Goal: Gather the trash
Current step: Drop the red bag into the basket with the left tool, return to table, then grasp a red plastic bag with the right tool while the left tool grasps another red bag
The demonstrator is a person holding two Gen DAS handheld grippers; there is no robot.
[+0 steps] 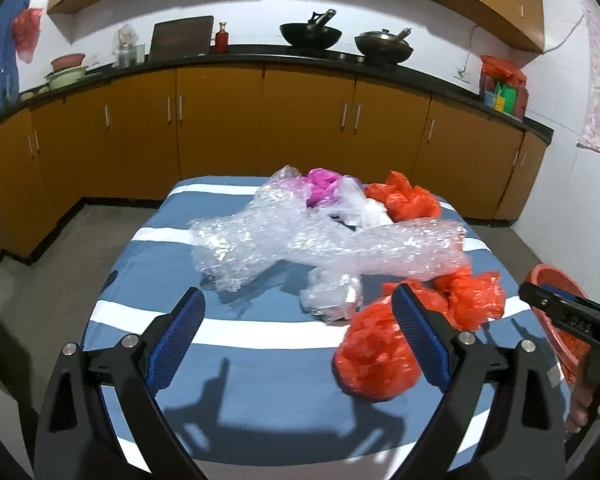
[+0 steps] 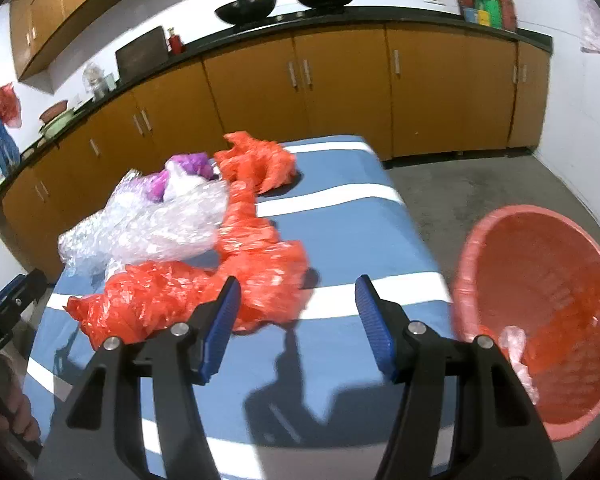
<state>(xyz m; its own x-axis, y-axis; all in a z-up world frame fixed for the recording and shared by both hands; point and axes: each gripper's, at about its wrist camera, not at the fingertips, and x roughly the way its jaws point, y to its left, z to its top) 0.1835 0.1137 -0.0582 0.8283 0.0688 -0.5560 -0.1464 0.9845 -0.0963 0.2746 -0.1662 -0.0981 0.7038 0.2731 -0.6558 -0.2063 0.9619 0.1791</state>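
Holding both grippers over the striped table (image 1: 260, 336), your left gripper (image 1: 298, 330) has its jaws wide and empty, your right gripper (image 2: 296, 320) half-spread, gripping nothing; crumpled red bags (image 2: 260, 276) and bubble wrap (image 1: 284, 236) lie ahead, red basket (image 2: 540, 264) beside the table.

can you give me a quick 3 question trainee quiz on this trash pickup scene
1. True or false: the red basket stands on the striped table.
2. What lies between the left gripper jaws? A) bubble wrap B) nothing C) a red bag
3. Name the colour of the bag at the far end of the pile, next to the bubble wrap.

Key: 1 false, it stands on the floor beside the table. 2 B. 3 purple.
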